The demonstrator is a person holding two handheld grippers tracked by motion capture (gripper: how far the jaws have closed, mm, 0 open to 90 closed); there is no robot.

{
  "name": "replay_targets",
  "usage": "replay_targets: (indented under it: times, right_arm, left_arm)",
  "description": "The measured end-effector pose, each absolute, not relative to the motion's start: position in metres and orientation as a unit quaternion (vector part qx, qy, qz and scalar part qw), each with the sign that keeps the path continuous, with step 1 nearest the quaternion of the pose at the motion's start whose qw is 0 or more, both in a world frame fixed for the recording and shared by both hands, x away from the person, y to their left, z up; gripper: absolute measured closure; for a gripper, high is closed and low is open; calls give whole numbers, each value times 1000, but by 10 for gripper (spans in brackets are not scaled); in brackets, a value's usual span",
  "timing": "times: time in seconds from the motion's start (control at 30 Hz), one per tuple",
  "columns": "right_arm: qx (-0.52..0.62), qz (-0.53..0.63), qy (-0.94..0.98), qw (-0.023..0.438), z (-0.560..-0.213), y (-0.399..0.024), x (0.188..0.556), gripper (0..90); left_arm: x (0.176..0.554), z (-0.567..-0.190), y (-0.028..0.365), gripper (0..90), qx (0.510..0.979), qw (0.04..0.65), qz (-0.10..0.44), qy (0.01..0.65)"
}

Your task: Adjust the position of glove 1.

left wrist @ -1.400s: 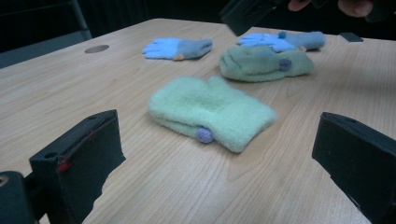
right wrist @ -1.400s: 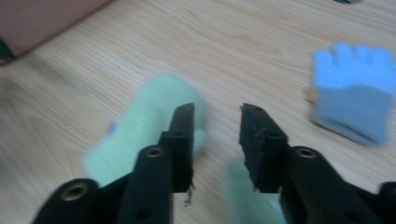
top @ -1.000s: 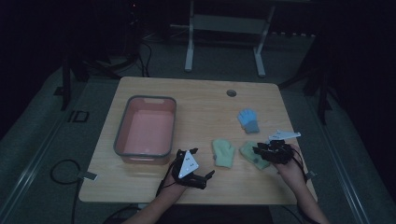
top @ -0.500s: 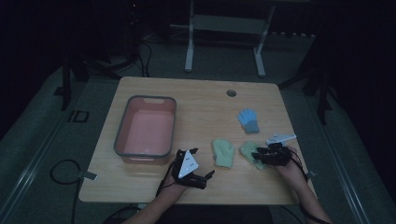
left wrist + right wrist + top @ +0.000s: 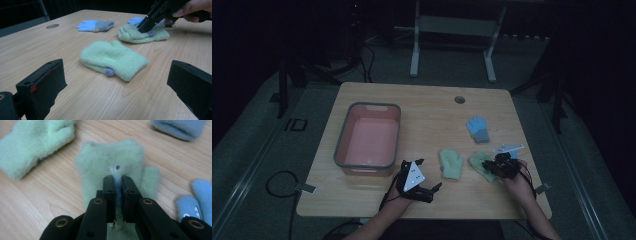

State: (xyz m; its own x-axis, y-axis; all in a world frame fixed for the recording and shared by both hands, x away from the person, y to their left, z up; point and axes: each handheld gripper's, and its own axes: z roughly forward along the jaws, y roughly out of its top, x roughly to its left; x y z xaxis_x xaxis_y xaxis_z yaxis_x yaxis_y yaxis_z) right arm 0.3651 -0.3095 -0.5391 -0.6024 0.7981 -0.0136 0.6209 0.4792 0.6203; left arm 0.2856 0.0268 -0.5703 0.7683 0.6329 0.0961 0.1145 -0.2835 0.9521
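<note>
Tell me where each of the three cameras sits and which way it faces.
High view: above the table's near edge, looking forward and down; both forearms, left tongs, right tongs.
Left gripper view: rides the left tongs, low, facing the near green mitten; its open jaws frame it.
Right gripper view: looks down its jaws shut on the far green mitten.
All share both mittens.

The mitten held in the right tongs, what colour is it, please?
Light green mitten, clearest in the right gripper view.
</note>
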Motion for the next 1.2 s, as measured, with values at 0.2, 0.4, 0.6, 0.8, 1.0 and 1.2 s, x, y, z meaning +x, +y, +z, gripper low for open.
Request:
replay_targets:
  times: [0.2, 0.4, 0.6, 0.8, 1.0, 1.2]
  right_arm:
    - [456, 302, 816, 189, -517, -300, 353, 860]
    - [510, 328, 763, 223, -486, -294, 340, 859]
    - [564, 339, 715, 235, -485, -294, 332, 859]
    - [591, 323, 698, 242, -499, -298, 326, 859]
    - [617, 327, 675, 239, -514, -300, 325, 858]
    - [628, 309, 677, 230, -537, -299, 334, 848]
  left_arm:
    - [286, -570, 27, 19, 765, 547, 235, 245]
    - [286, -570, 28, 19, 765, 548, 235, 245]
    - [286, -570, 28, 19, 764, 548, 234, 246]
    - [286, -570, 28, 19, 764, 548, 235, 245]
    - [286, -570, 28, 19, 762, 550, 235, 248]
    - [286, -570, 28, 19, 763, 549, 234, 246]
